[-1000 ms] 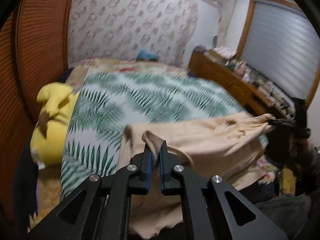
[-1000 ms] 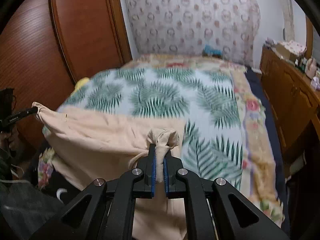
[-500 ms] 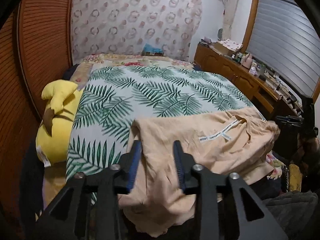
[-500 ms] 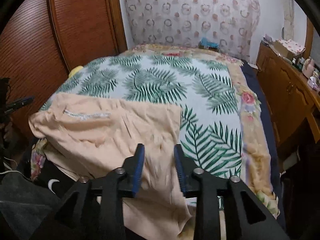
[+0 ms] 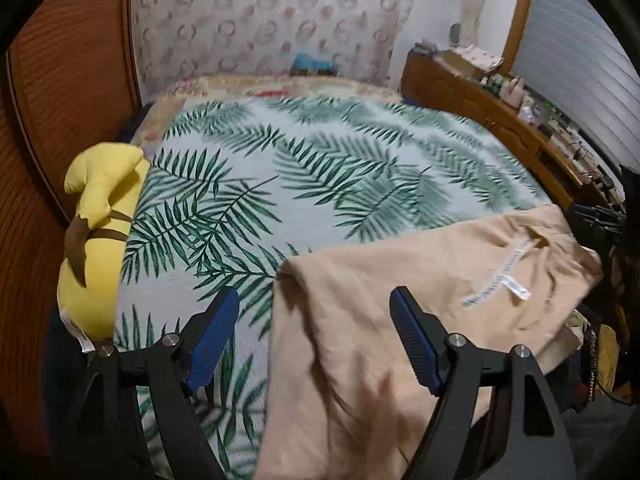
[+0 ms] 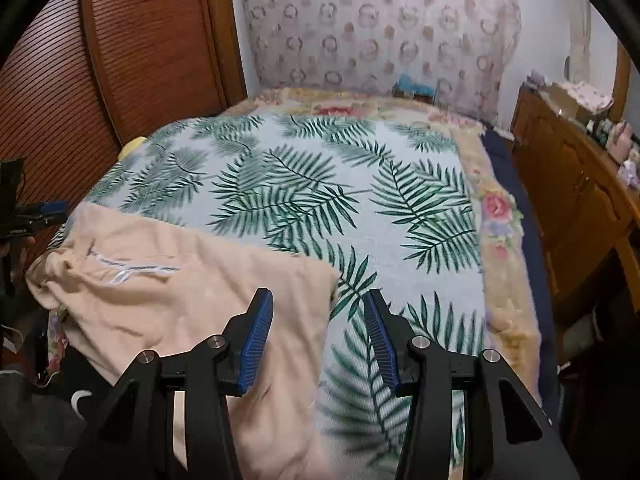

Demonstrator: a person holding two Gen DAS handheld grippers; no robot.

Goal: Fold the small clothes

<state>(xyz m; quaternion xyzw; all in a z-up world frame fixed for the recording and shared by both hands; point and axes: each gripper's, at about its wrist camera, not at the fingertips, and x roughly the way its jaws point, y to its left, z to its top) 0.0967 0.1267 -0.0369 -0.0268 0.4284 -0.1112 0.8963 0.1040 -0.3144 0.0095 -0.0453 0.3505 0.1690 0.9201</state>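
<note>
Peach-beige cotton garment (image 5: 400, 340): lower part runs off bottom edge in left wrist view, partly behind black two-finger left gripper (image 5: 316, 336); cloth nearest that gripper smeared by blur. White sewn-in label strip (image 5: 496, 280) on garment: text too small to read. Small clutter on brown wooden sideboard (image 6: 576, 184), right of garment: too blurred to identify.

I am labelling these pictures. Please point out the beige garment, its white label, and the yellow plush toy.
beige garment (image 5: 360, 320): left wrist view, on its flat middle cloth.
white label (image 5: 516, 286): left wrist view, on the tag's loose end.
yellow plush toy (image 5: 100, 184): left wrist view, on its upper yellow part.
</note>
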